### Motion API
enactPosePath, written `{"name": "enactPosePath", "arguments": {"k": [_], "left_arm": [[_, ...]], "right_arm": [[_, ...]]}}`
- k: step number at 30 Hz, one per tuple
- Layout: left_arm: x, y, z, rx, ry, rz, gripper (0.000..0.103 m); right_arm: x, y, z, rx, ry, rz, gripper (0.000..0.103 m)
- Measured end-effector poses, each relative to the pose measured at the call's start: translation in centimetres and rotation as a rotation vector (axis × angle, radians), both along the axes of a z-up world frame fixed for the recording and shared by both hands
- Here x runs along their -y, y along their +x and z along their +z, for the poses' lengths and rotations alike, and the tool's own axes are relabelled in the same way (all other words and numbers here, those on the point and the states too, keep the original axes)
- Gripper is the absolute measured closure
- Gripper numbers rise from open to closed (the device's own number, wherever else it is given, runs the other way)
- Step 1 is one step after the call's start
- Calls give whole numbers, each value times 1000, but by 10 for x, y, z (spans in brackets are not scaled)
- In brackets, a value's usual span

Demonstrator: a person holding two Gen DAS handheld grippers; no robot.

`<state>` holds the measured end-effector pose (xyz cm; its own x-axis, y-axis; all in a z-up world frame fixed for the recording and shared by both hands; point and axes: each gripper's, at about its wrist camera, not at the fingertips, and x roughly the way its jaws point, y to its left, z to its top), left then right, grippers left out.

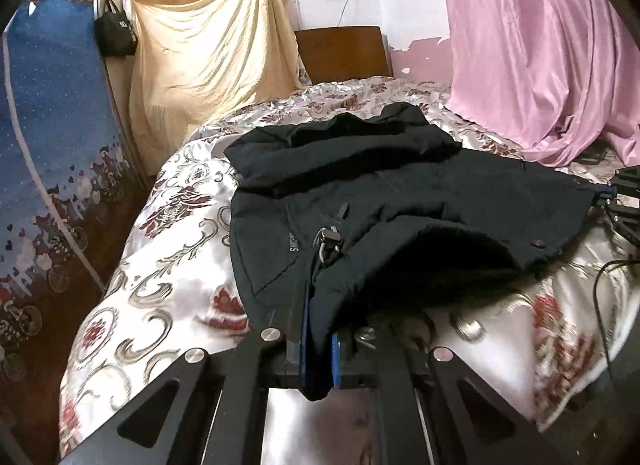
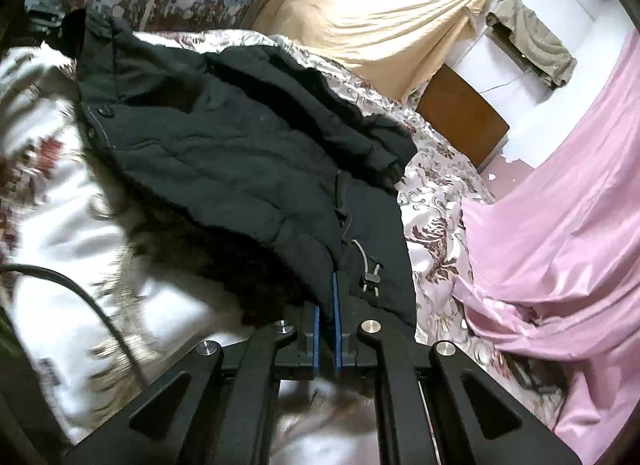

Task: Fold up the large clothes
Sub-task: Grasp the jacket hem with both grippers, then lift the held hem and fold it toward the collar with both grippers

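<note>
On the bed (image 1: 160,293), across its flowered satin cover, the black padded jacket (image 1: 400,193) lies spread with its hood end nearest me and its hem toward the wooden headboard (image 1: 344,51). My left gripper (image 1: 316,329) has its jaws clamped on a fold of the dark cloth at the near edge, just below the drawcord toggle (image 1: 330,243); the fabric runs between the blue pads and hangs out beneath them. My right gripper (image 2: 336,305) has its jaws pressed together on the jacket's other near edge, beside a second cord stopper (image 2: 370,277), with only a thin strip of cloth showing between the pads. One sleeve (image 1: 344,145) already lies folded across the body, so I judge the folding begun but far from finished: the hood and its fur trim (image 1: 460,261) are loose and bunched, the body is at full length, and no neat packet has formed. What is left, as I read it, is to carry this held edge over toward the hem and flatten the bulk. A pink sheet (image 1: 540,45) hangs at the far side, well apart from the jacket.
</note>
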<state>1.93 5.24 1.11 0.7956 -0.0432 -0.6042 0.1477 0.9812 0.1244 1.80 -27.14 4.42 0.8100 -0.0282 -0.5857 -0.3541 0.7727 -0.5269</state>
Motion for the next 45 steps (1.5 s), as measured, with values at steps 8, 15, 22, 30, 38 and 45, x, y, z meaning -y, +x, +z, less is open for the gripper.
{"name": "enactPosePath", "arguments": {"k": [8, 15, 22, 30, 38, 45], "left_arm": [[-11, -8, 25, 8, -82, 12, 95], [-25, 50, 73, 23, -173, 42, 95], [-23, 134, 97, 7, -161, 64, 95], [-29, 229, 89, -47, -179, 103, 95], [-31, 293, 81, -37, -185, 119, 95], [-43, 337, 72, -28, -264, 155, 95]], "right_arm": [[3, -18, 37, 27, 84, -24, 99], [9, 42, 97, 119, 195, -45, 99], [15, 136, 122, 139, 268, -105, 99], [15, 247, 109, 112, 315, -166, 99], [11, 327, 85, 106, 335, -200, 99], [6, 379, 70, 128, 343, -207, 99]]}}
